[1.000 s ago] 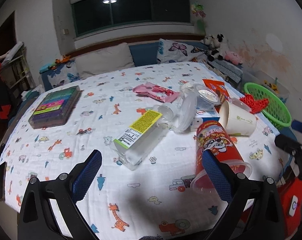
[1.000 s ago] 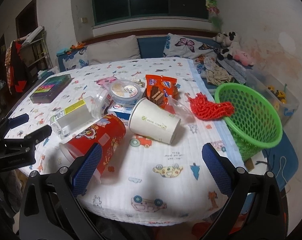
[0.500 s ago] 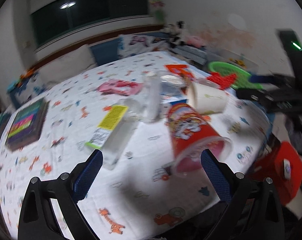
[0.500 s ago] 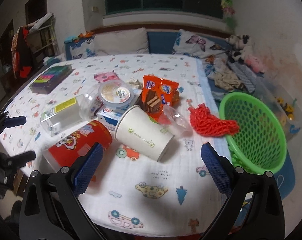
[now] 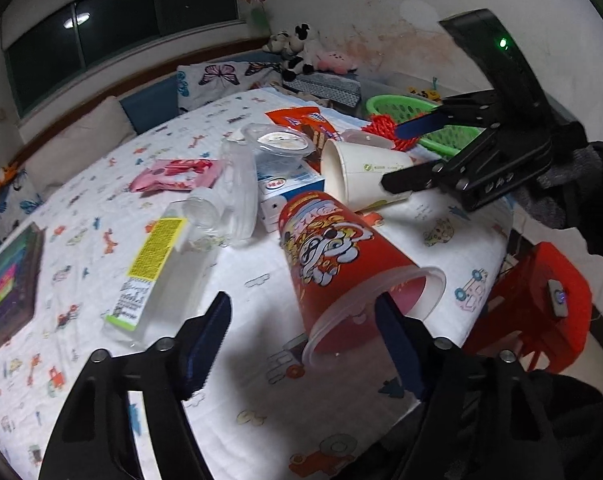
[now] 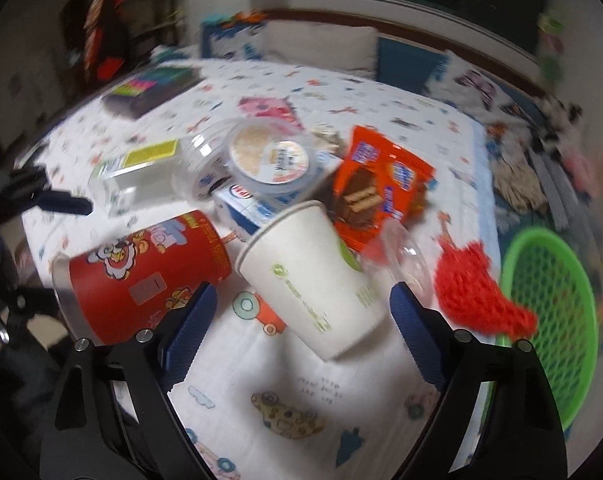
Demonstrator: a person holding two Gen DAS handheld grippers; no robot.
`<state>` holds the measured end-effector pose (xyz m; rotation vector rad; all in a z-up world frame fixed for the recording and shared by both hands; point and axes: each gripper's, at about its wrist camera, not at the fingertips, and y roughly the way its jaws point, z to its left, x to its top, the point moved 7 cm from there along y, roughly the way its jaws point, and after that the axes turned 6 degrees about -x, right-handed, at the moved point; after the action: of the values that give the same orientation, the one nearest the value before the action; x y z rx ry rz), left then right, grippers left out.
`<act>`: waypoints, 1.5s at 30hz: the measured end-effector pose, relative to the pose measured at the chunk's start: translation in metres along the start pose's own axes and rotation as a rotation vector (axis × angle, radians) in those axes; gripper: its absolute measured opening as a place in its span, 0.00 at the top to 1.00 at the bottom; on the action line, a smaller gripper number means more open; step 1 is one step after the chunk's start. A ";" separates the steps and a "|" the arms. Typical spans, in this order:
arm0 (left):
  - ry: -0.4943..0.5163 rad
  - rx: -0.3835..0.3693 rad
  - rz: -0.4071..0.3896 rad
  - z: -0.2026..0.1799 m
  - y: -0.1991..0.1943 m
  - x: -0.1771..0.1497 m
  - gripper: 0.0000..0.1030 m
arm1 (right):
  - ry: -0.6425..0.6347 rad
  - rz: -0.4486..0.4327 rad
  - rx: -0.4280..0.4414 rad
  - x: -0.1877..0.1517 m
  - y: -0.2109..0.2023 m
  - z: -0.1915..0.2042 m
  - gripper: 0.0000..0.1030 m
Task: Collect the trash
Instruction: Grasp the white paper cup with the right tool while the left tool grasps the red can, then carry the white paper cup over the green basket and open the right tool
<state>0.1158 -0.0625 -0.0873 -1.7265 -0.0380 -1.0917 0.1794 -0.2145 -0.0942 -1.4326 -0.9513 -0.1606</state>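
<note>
Trash lies on a bed with a cartoon-print sheet [image 5: 261, 392]. A red snack cup [image 5: 337, 264] lies on its side, mouth toward my left gripper [image 5: 301, 312]. The left jaws are closing; the right pad overlaps the cup's rim and the left pad stands apart from it. A white paper cup [image 6: 313, 276] lies tilted between the fingers of my right gripper [image 6: 301, 292], whose jaws are closing without pressing on it. Behind these lie a clear bottle [image 5: 157, 268], a lidded tub [image 6: 269, 160], an orange wafer wrapper [image 6: 377, 188] and red mesh [image 6: 477, 292].
A green basket [image 6: 549, 300] stands off the bed's right edge, the mesh draped over its rim. A dark box with a colourful top [image 5: 5, 288] lies far left. A red stool [image 5: 541, 304] stands below the bed's near corner. Pillows and plush toys line the back.
Both grippers have come lower and closer to the trash while rolling, and their jaws have narrowed. The right one now straddles the white cup; the left one reaches the red cup's mouth.
</note>
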 end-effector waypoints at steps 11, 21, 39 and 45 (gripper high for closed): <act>0.021 -0.047 -0.006 -0.005 0.014 0.005 0.44 | -0.295 0.069 -0.071 0.002 0.040 0.017 0.22; -0.015 -0.085 -0.016 -0.001 0.010 0.006 0.78 | -0.308 0.045 -0.077 0.001 0.034 0.019 0.30; -0.033 -0.103 -0.132 0.004 -0.037 0.045 0.94 | 0.189 -0.063 -0.108 0.008 -0.053 -0.084 0.30; -0.049 -0.125 -0.212 0.009 -0.040 0.099 0.94 | 0.401 0.017 -0.256 -0.012 -0.027 -0.194 0.30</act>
<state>0.1594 -0.0817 0.0084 -1.8938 -0.1916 -1.2275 0.2435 -0.3950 -0.0531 -1.5648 -0.6021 -0.5516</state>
